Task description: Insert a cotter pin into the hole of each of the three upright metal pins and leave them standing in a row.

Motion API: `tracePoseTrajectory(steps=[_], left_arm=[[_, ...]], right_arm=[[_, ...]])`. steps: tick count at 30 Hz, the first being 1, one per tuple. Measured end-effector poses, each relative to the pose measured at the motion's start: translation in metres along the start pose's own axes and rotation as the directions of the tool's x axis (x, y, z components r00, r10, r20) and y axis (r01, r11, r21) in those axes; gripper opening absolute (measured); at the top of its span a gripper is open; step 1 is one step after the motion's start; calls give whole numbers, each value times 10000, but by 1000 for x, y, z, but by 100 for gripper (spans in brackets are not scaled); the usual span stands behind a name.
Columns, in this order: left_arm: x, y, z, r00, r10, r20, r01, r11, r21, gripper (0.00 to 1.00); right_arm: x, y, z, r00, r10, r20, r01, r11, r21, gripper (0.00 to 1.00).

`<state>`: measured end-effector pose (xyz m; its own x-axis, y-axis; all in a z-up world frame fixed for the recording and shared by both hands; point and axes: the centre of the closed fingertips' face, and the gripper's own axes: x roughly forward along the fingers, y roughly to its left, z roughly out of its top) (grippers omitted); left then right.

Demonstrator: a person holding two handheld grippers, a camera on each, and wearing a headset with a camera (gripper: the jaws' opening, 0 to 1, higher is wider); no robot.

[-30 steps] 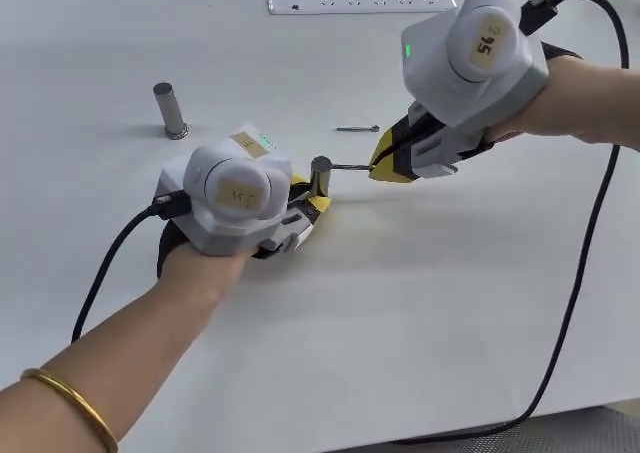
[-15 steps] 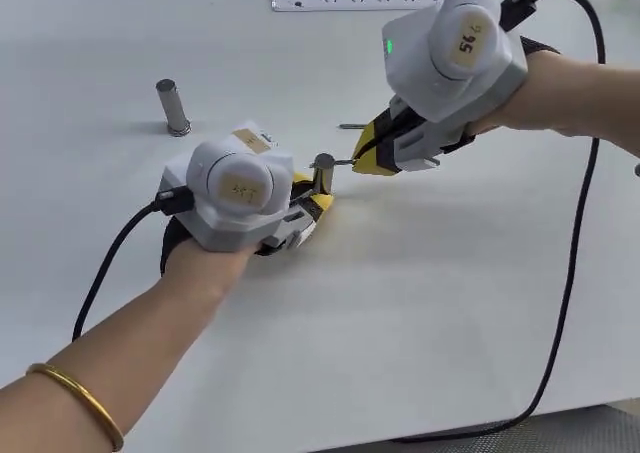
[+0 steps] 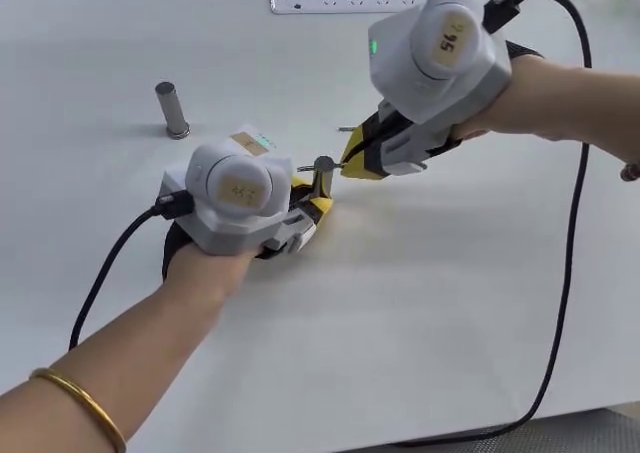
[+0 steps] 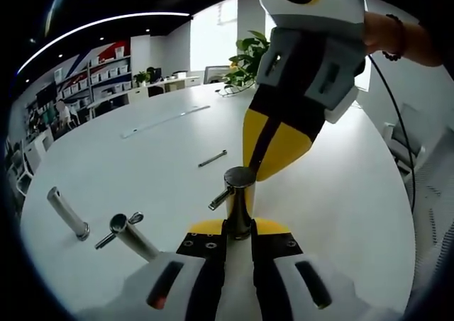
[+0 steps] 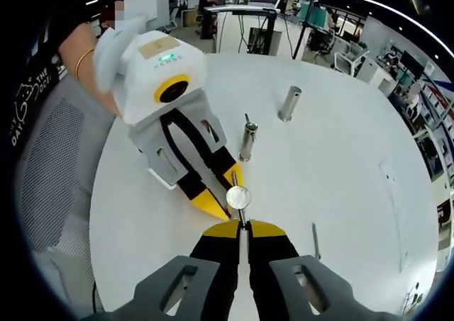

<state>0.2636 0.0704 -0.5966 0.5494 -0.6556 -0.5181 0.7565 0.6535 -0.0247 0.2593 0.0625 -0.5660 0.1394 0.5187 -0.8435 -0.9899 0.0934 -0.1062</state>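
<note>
My left gripper [image 3: 318,198] [image 4: 240,227] is shut on an upright metal pin [image 3: 322,173] [image 4: 240,200] near its base. My right gripper [image 3: 348,163] [image 5: 242,227] is shut on a cotter pin [image 5: 242,220] that runs through the hole near the pin's top [image 5: 238,197]. The cotter pin's tip [image 4: 218,199] sticks out on the far side. A second metal pin [image 4: 131,234] [image 5: 247,140] stands nearby with a cotter pin through it. A third, bare pin [image 3: 172,110] [image 4: 67,213] [image 5: 289,103] stands farther off.
A loose cotter pin [image 4: 212,158] [image 5: 314,239] lies on the white table [image 3: 420,303] beyond the grippers. A white power strip [image 3: 345,0] lies at the far edge. Black cables trail from both grippers towards the near edge.
My right gripper has moved left to the held pin and pushed the cotter pin through its hole; the tip now shows on the other side. The left gripper has stayed put.
</note>
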Motion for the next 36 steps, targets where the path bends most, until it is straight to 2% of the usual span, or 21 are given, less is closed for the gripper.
tracePoseTrajectory(steps=[4, 11, 21, 36], left_arm=[[1, 1, -1, 10000, 37, 24, -37, 10000, -14, 11], [1, 1, -1, 10000, 7, 13, -7, 10000, -18, 11], [1, 2, -2, 10000, 16, 13, -16, 10000, -18, 11], [1, 0, -2, 10000, 20, -9, -20, 10000, -77, 11]], right_arm=[[1, 0, 3, 9998, 35, 190, -46, 9982, 593, 0], [-2, 0, 5, 9993, 32, 378, -67, 9956, 937, 3], [-3, -1, 0, 9996, 0, 269, -23, 9964, 847, 1], [-2, -2, 1, 9994, -136, 314, 108, 9960, 885, 0]])
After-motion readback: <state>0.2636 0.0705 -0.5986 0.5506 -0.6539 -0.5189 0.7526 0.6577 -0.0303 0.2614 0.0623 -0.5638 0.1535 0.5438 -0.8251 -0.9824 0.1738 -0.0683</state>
